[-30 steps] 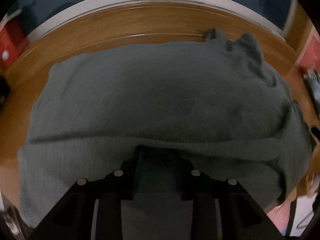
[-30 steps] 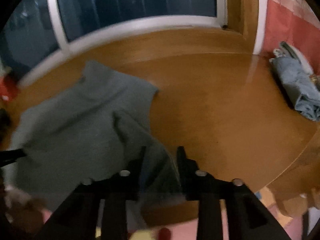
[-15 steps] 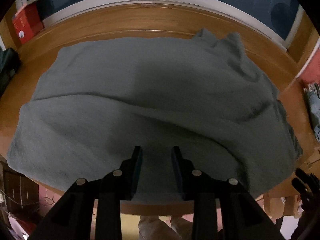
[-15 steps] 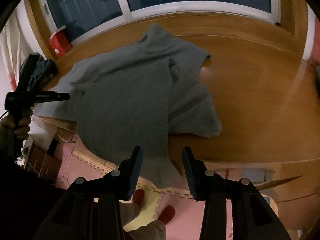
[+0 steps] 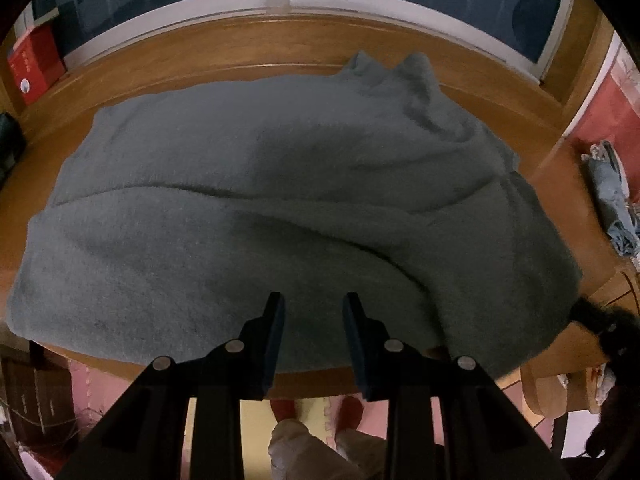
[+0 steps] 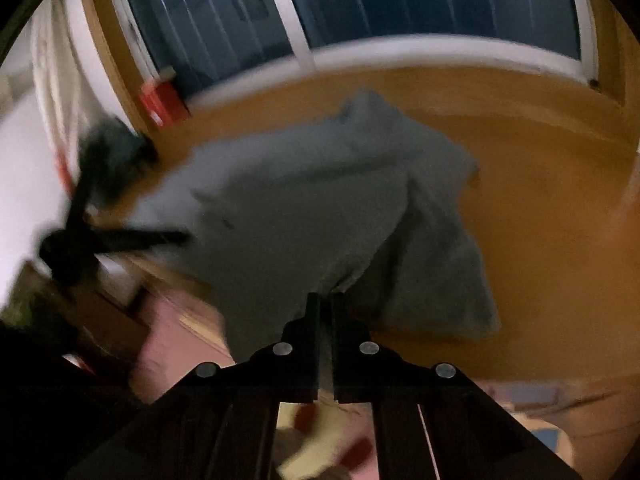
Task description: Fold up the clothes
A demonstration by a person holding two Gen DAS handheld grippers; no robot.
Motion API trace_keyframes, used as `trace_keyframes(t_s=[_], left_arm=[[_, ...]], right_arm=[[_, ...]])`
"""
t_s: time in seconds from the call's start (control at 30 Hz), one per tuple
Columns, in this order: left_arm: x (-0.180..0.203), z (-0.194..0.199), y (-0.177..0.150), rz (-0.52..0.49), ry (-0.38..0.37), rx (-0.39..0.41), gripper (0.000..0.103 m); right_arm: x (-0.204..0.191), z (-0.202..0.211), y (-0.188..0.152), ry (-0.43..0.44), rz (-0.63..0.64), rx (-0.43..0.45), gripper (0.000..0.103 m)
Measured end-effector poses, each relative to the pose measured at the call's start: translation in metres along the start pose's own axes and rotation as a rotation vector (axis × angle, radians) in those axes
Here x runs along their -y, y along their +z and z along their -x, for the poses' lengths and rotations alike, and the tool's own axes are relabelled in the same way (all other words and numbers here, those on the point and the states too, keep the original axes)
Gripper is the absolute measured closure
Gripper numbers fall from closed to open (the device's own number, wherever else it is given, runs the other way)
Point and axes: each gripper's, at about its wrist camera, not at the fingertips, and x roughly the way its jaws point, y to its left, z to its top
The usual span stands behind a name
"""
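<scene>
Right claw (image 6: pixel 325 300) pinched tight on the low edge of the grey sweater (image 5: pixel 280 200), bottom middle of its frame. Left claw (image 5: pixel 312 300) wide apart, gripping nothing, low middle of its frame, above the near hem. Sweater spread over the wooden counter (image 5: pixel 248 56), bunched and doubled on the right, near edge hanging off. Looks like a fold being pulled across. Best to lift the pinched edge just clear, carry it slow and level, keep the cloth from sliding off, then pat bumps flat. Blurry right view, so go gently.
</scene>
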Motion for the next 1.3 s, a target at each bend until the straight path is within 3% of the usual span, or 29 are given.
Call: trace_keyframes(t_s=[0.13, 0.27, 0.53, 0.6, 0.67, 0.7, 0.87, 1.0, 1.2, 1.3], left_arm=[[-0.004, 0.01, -0.002, 0.003, -0.033, 0.022, 0.076], [-0.008, 0.018, -0.005, -0.002, -0.047, 0.044, 0.076], [-0.017, 0.014, -0.005, 0.033, -0.065, 0.037, 0.076], [-0.015, 0.013, -0.003, 0.03, -0.079, 0.043, 0.076], [-0.012, 0.013, -0.002, 0.023, -0.101, 0.045, 0.076], [-0.01, 0.013, -0.003, 0.013, -0.111, 0.042, 0.076], [0.0, 0.009, -0.002, -0.03, -0.146, 0.027, 0.076], [0.0, 0.0, 0.006, -0.036, -0.162, 0.009, 0.076], [-0.005, -0.004, 0.01, -0.013, -0.182, -0.009, 0.076], [-0.003, -0.004, 0.009, -0.015, -0.176, -0.014, 0.076]], right_arm=[[-0.015, 0.002, 0.042, 0.13, -0.006, 0.063, 0.098], [-0.033, -0.04, 0.087, 0.196, 0.031, 0.06, 0.098], [-0.041, -0.197, 0.109, 0.061, 0.046, -0.233, 0.096], [-0.039, -0.215, 0.108, 0.056, 0.029, -0.253, 0.094], [-0.037, -0.213, 0.11, 0.062, -0.012, -0.254, 0.09], [-0.035, -0.209, 0.111, 0.06, -0.037, -0.259, 0.081], [-0.022, -0.129, 0.109, 0.071, -0.115, -0.107, 0.062], [-0.011, -0.088, 0.064, 0.043, -0.148, -0.126, 0.061], [-0.016, -0.067, -0.003, 0.003, -0.194, -0.211, 0.061], [-0.026, -0.061, -0.019, -0.034, -0.146, -0.198, 0.061]])
